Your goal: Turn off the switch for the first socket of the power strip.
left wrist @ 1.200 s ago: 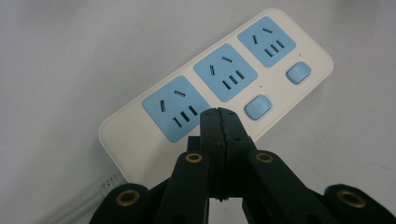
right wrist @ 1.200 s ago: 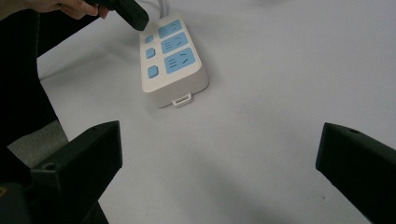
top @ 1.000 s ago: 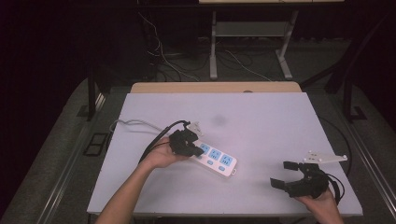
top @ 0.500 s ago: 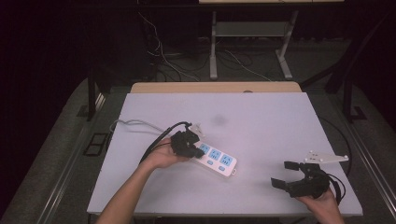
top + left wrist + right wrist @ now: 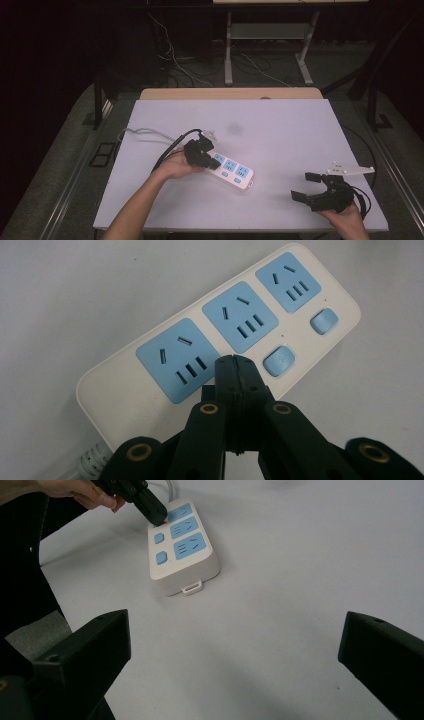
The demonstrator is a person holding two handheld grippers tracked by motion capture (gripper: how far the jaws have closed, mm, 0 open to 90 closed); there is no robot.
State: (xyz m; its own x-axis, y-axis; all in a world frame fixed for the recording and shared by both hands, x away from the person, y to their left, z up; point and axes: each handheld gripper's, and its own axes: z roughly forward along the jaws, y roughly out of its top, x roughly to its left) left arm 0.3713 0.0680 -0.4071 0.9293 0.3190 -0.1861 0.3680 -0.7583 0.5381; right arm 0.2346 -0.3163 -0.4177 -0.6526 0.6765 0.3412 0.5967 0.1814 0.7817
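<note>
Left gripper view: the left claw (image 5: 235,365), jaws pressed together and holding nothing, tips over the power strip (image 5: 220,335) on the bench (image 5: 280,125). At four o'clock, the right claw (image 5: 306,186) gapes wide, empty.

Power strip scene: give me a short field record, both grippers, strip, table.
item: white plastic power strip with three blue sockets and blue buttons, lying flat, angled across the table
surface: pale grey table top
left gripper: jaws shut with nothing between them, tips over the strip's button row beside the socket nearest its cord; contact cannot be told
right gripper: jaws open, holding nothing, at the near right of the table, apart from the strip
cord: grey cable leaving the strip's far left end
</note>
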